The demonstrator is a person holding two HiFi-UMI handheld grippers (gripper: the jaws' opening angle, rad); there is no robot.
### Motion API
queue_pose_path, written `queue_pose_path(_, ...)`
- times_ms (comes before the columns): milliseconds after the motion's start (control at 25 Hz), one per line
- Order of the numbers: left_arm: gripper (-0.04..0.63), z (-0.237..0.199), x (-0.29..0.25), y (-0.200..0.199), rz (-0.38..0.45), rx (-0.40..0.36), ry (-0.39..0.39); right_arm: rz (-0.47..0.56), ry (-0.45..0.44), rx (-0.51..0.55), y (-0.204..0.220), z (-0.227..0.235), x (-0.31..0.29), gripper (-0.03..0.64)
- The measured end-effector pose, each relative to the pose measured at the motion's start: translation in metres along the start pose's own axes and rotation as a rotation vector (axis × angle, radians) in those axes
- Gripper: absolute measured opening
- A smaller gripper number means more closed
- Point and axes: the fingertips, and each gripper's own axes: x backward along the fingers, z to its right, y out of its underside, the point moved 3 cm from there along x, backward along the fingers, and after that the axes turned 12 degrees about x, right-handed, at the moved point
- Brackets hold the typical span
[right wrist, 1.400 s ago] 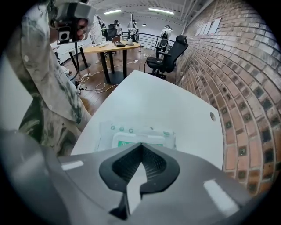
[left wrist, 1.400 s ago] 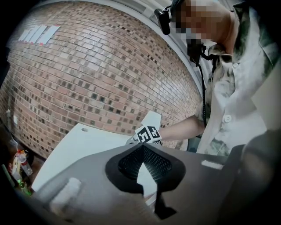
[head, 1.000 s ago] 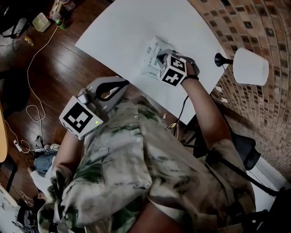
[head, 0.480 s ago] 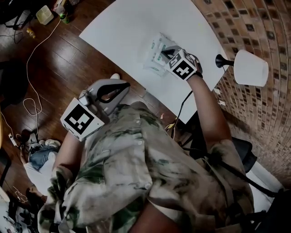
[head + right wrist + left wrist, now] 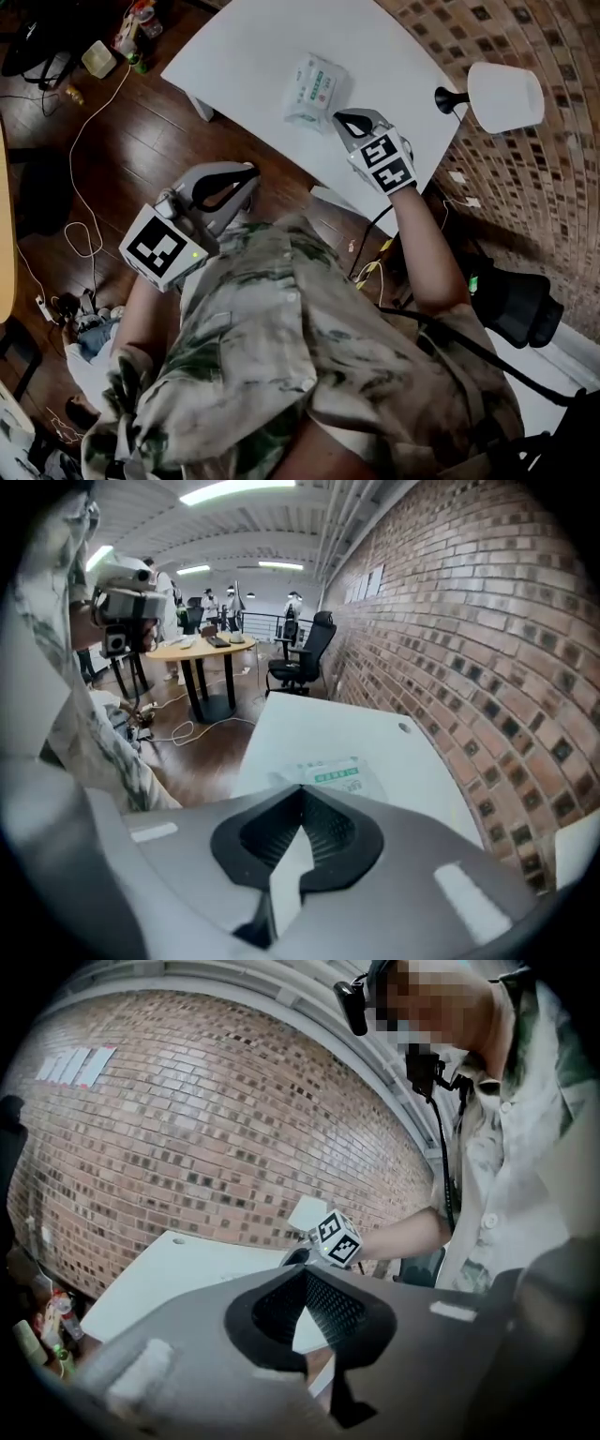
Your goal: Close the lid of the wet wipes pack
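The wet wipes pack (image 5: 314, 91), white with green print, lies flat on the white table (image 5: 253, 42); its lid looks flat against the top. My right gripper (image 5: 339, 119) is shut and empty, just short of the pack's near right corner and not touching it. In the right gripper view the pack (image 5: 336, 776) shows just beyond the closed tips of the right gripper (image 5: 302, 787). My left gripper (image 5: 247, 172) is shut and empty, held off the table near my body. The left gripper (image 5: 305, 1269) points at the table (image 5: 178, 1269) and the right gripper's marker cube (image 5: 335, 1238).
A white lamp (image 5: 504, 94) on a black stand sits at the table's right edge, close to my right hand. Cables (image 5: 80, 178) and bottles (image 5: 136, 28) lie on the wooden floor to the left. A round table (image 5: 202, 649) and office chair (image 5: 305, 653) stand farther off.
My right gripper has drawn back off the pack toward the table's near edge, leaving the pack uncovered. The left gripper has stayed about where it was.
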Motion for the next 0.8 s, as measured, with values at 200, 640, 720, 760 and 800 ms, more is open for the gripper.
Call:
queue_pose_path(200, 0.000, 0.059, 0.025, 0.022, -0.015, -0.065, -0.068, 0.157, 0.037, -0.050, -0.003, -0.077, 0.063, 0.006)
queue_pose_path(640, 0.000, 0.180, 0.093, 0.083, -0.091, -0.045, -0.161, 0.307, 0.038, -0.150, 0.014, -0.226, 0.177, 0.006)
queue_pose_path(720, 0.000, 0.193, 0.097, 0.083, -0.090, -0.065, -0.151, 0.323, 0.050, -0.170, 0.017, -0.243, 0.192, 0.006)
queue_pose_path(760, 0.000, 0.200, 0.099, 0.084, -0.090, -0.074, -0.141, 0.328, 0.057, -0.181, 0.018, -0.252, 0.199, 0.006)
queue_pose_path(800, 0.000, 0.207, 0.102, 0.086, -0.092, -0.081, -0.131, 0.330, 0.063, -0.188, 0.018, -0.262, 0.205, 0.006)
